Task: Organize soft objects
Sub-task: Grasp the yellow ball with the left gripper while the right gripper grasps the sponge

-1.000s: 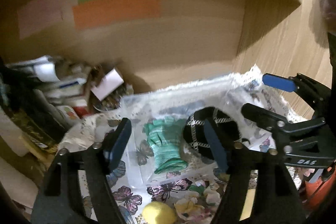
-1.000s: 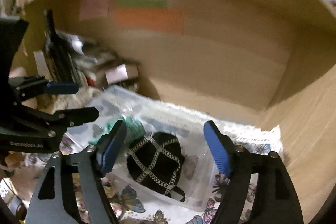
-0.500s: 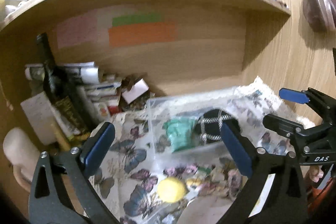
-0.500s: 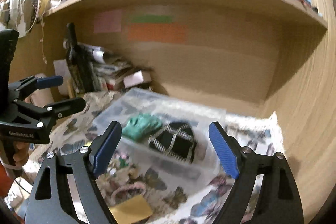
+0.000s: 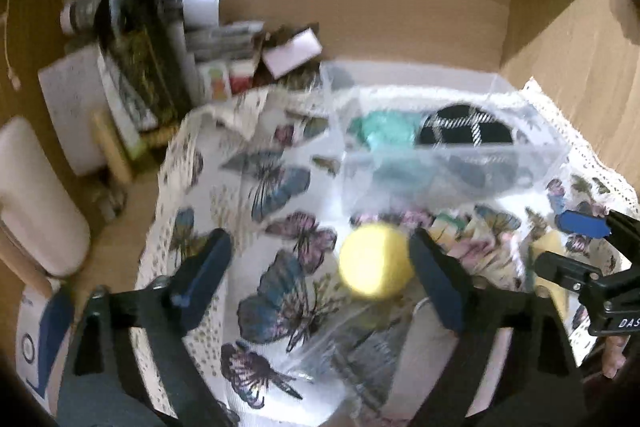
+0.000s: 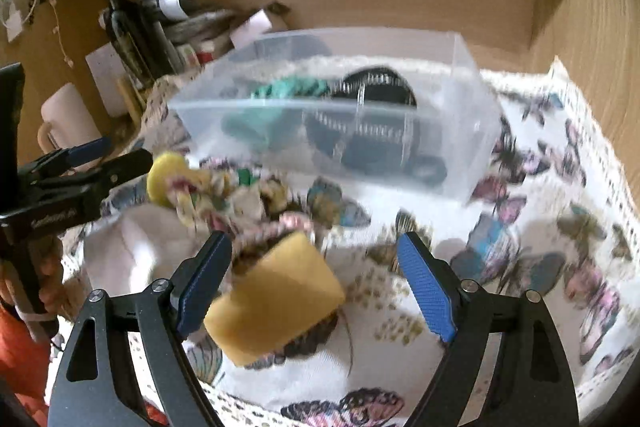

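A clear plastic box (image 5: 460, 155) (image 6: 472, 147) stands at the back of the butterfly cloth (image 5: 280, 187) (image 6: 540, 227). It holds a green glove (image 5: 380, 131) (image 6: 288, 89) and a black checked cloth (image 5: 466, 127) (image 6: 376, 87). A yellow ball (image 5: 374, 261) (image 6: 162, 177) lies in front of the box, just inside my left gripper's (image 5: 320, 263) right finger. A floral fabric piece (image 6: 240, 199) lies beside the ball. A yellow sponge (image 6: 276, 301) lies between the fingers of my right gripper (image 6: 316, 271), near the left one. Both grippers are open.
A dark bottle (image 5: 132, 27) (image 6: 128, 23), stacked papers and boxes (image 5: 224, 39) crowd the back left of the wooden alcove. A white mug (image 5: 36, 203) (image 6: 68, 115) stands at the left. A wooden side wall (image 6: 600, 67) closes the right.
Both grippers have pulled back from the box and dropped lower. The yellow ball now sits by my left gripper's right finger and the sponge lies between my right gripper's fingers.
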Available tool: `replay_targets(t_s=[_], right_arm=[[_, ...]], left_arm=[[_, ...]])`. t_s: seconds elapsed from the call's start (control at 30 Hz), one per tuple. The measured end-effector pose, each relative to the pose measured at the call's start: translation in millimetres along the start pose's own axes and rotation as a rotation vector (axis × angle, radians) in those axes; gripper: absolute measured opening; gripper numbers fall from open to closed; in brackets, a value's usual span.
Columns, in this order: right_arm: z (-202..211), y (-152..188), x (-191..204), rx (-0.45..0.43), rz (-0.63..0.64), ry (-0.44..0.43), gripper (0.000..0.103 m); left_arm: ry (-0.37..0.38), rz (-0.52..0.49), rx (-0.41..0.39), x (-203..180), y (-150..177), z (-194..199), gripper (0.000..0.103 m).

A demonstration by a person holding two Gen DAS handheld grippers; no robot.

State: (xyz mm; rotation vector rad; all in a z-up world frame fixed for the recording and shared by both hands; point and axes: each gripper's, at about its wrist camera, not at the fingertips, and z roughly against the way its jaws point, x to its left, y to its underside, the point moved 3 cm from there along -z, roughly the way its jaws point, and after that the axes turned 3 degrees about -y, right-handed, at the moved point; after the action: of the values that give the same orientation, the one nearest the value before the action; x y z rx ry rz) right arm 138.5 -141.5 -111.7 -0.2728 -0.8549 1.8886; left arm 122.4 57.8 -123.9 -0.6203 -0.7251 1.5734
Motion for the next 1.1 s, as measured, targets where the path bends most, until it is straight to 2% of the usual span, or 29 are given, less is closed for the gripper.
replay_targets(t_s=[0.1,0.17,0.27,0.37,0.47,0.53,0.6,0.83,1.1], right_arm=[[-0.2,6.7,-1.6,0.012,-0.009,-0.014,0.079],[0.5,8.8,-3.5,0.016,-0.026,-0.062,0.060],[1.8,11.5,-4.1,0.018,-0.038,-0.104,0.048],[4.8,13.4,1.2,0.010,-0.015,-0.092,0.043],[7.1,12.3,2.6,-0.003,-0.005,-0.073,0.040],[10.8,9.1,-0.2,-0.021,-0.005,-0.054,0.039],[14.5,4.6,-3.3,-0.038,-0.010,-0.047,0.039],[34.9,-18.7,-10.7,-0.128,0.014,0.010,0.039],[52.5,-49.4,-15.3,-0.248,0.037,0.038,0.039]], left_arm=[[0.042,0.031,0.036,3.8,5.6,-7.8,0.082],[0.071,0.026,0.043,0.1,4.6,-7.3,0.082],[0.083,-0.001,0.039,-7.6,0.4,-8.6,0.082],[0.091,-0.035,0.049,-18.9,-2.6,-15.0,0.082],[0.119,-0.066,0.076,-29.3,-0.7,-23.8,0.064],[0.152,-0.073,0.098,-32.9,1.5,-27.7,0.047],[0.164,-0.064,0.090,-32.2,1.5,-25.6,0.045],[0.115,-0.073,0.000,-27.8,-5.1,-3.1,0.043],[0.071,-0.018,-0.154,-14.3,-36.1,31.7,0.043]])
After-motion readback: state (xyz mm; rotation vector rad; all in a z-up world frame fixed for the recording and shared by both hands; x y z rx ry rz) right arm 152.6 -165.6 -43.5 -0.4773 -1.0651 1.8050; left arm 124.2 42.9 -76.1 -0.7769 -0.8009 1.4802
